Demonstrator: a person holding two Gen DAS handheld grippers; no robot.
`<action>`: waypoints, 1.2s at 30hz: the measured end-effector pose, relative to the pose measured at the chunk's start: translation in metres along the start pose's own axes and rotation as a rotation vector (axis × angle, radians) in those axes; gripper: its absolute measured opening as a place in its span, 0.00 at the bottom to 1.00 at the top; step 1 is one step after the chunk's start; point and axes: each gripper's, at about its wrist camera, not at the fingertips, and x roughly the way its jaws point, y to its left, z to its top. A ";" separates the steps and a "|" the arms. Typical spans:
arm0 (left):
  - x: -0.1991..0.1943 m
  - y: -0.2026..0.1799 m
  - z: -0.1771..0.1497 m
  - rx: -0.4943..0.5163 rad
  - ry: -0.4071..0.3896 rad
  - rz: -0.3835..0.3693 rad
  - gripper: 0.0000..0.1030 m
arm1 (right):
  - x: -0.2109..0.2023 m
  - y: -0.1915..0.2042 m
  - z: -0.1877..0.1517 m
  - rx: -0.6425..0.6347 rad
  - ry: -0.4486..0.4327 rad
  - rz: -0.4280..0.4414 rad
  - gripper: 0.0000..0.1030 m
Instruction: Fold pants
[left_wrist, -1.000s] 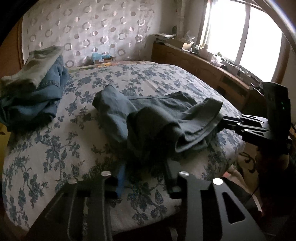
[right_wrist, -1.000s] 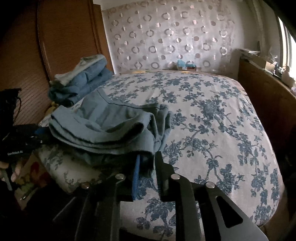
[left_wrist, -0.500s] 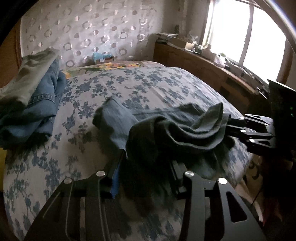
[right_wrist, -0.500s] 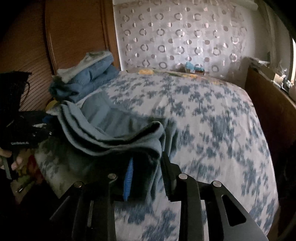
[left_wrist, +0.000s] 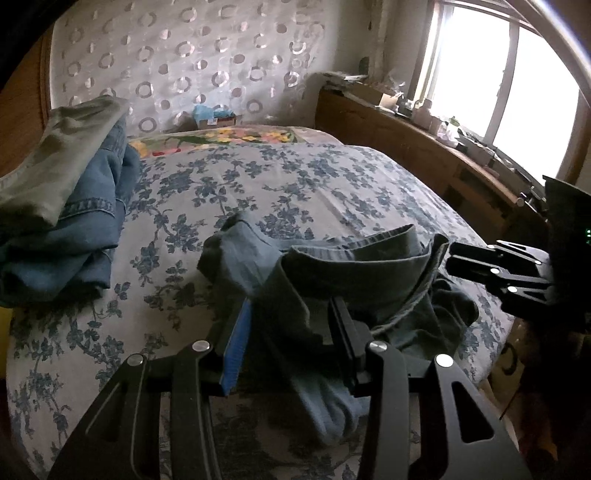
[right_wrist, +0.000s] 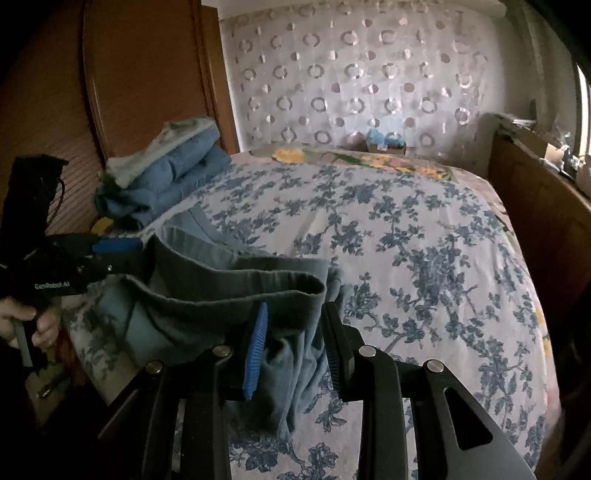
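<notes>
Grey-blue pants (left_wrist: 354, 273) now hang bunched off the near edge of the floral bedspread (left_wrist: 295, 184), waistband stretched between both tools; a second ago they lay flatter on it. Left gripper (left_wrist: 288, 332) clamped on one waistband end. Right gripper (right_wrist: 291, 332): jaws have just been opening, fabric between them, grip unclear. Folded stack of clothes (left_wrist: 62, 206) sits unchanged at far left.

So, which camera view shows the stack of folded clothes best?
The left wrist view: the stack of folded clothes lies close, so the denim seams and the pale garment on top are clear. In the right wrist view the stack is farther, smaller and blurrier, beside the wooden panel.
</notes>
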 end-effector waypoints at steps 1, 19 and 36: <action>-0.002 0.000 -0.001 -0.004 -0.003 -0.001 0.42 | 0.002 0.000 0.001 -0.003 0.003 -0.001 0.30; -0.023 -0.018 -0.008 0.035 -0.017 -0.054 0.42 | 0.035 -0.012 0.029 0.064 0.022 -0.015 0.11; -0.004 -0.027 0.013 0.107 -0.029 0.016 0.05 | 0.022 -0.009 0.018 0.049 0.039 -0.008 0.14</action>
